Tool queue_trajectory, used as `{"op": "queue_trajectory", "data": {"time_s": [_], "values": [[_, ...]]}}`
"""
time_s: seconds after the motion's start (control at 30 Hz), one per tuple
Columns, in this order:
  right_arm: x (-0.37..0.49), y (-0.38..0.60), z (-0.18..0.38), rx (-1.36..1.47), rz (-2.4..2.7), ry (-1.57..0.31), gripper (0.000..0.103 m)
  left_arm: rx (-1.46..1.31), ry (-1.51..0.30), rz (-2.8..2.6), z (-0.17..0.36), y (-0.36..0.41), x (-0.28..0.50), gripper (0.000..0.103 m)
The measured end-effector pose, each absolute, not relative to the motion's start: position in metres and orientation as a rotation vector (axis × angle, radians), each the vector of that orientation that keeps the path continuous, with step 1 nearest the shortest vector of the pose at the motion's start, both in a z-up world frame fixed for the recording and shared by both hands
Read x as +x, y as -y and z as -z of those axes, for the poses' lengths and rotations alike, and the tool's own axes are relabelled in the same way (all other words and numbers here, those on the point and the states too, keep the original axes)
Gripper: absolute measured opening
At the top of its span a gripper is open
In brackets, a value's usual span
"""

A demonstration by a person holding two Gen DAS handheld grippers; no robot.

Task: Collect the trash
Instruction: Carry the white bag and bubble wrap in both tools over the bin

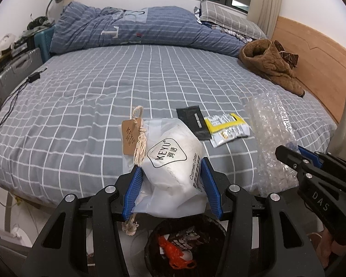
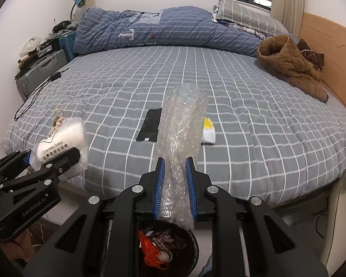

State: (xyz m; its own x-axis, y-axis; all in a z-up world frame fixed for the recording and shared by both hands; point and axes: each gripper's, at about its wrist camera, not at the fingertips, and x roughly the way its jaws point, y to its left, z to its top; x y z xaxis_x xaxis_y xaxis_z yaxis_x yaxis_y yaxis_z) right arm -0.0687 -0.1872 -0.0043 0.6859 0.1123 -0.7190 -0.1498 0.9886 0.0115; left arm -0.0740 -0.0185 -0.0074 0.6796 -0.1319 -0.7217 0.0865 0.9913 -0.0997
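My left gripper (image 1: 171, 173) is shut on a white cotton-pad bag (image 1: 173, 159) with a brown tag and string, held above a black trash bin (image 1: 150, 251). The bag also shows in the right wrist view (image 2: 64, 145), as does the left gripper (image 2: 50, 159). My right gripper (image 2: 175, 173) is shut on a strip of clear bubble wrap (image 2: 182, 129) above the same bin (image 2: 193, 244). The right gripper also shows in the left wrist view (image 1: 290, 152), with the bubble wrap (image 1: 269, 129). A black wrapper (image 1: 192, 121) and a yellow-white wrapper (image 1: 228, 127) lie on the bed.
The bed (image 1: 103, 87) has a grey checked sheet, a blue duvet (image 1: 138, 27) at the back and a brown garment (image 1: 269, 64) by the wooden headboard. A black cable (image 1: 13, 97) lies at the left edge. The bin holds orange and dark trash. A suitcase (image 1: 11, 73) stands at left.
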Motion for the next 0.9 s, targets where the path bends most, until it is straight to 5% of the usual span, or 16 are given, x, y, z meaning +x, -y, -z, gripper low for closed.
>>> {"op": "queue_trajectory", "data": {"time_s": [0.9], "values": [[-0.155, 0.189, 0.014, -0.059, -0.134, -0.857, 0.018, -0.106, -0.915, 0.114, 0.022, 0.018, -0.155, 0.049]]}}
